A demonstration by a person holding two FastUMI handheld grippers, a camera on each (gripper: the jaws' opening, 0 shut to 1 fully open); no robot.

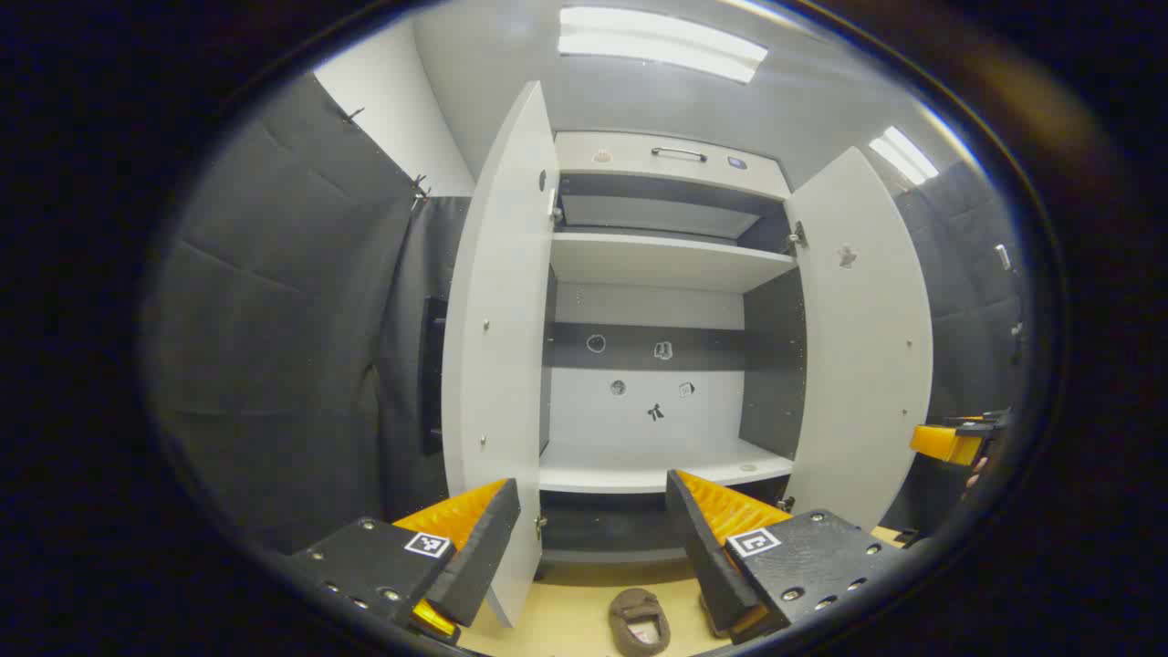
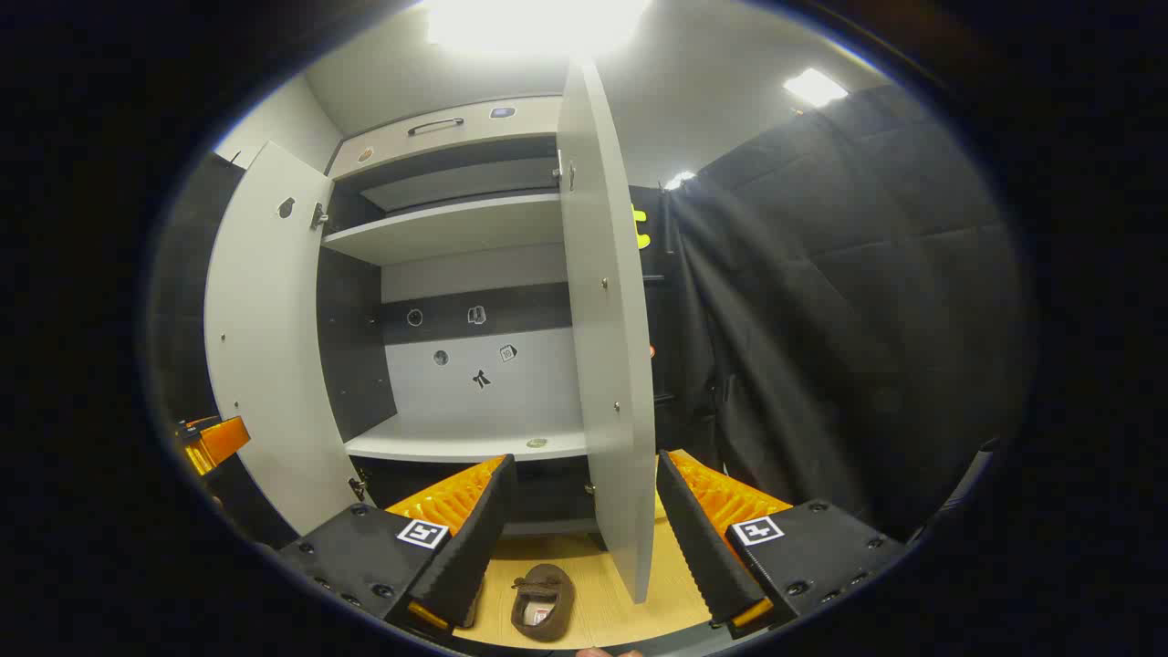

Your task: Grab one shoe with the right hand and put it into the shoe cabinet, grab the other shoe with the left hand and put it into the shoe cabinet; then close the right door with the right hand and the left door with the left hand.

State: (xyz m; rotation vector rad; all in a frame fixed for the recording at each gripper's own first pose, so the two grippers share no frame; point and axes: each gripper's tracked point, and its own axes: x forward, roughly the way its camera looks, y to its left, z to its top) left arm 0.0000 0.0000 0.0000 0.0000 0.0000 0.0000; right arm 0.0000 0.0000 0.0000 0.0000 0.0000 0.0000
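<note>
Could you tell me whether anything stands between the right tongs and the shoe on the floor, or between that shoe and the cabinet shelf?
Nothing visible does. The shoe lies on the floor below the open right tongs, and both cabinet doors stand open before the bare lower shelf.

A shoe (image 1: 639,620) lies on the floor (image 1: 566,611) before the cabinet (image 1: 666,260). Both doors (left (image 1: 497,347), right (image 1: 862,338)) stand open.

From low and near the pale wood floor (image 1: 566,611), both gripper views face the open white two-door shoe cabinet (image 1: 662,260), the left gripper view from its left door, the right gripper view from its right door, sharing shelves and a brown slipper (image 2: 542,599).
</note>
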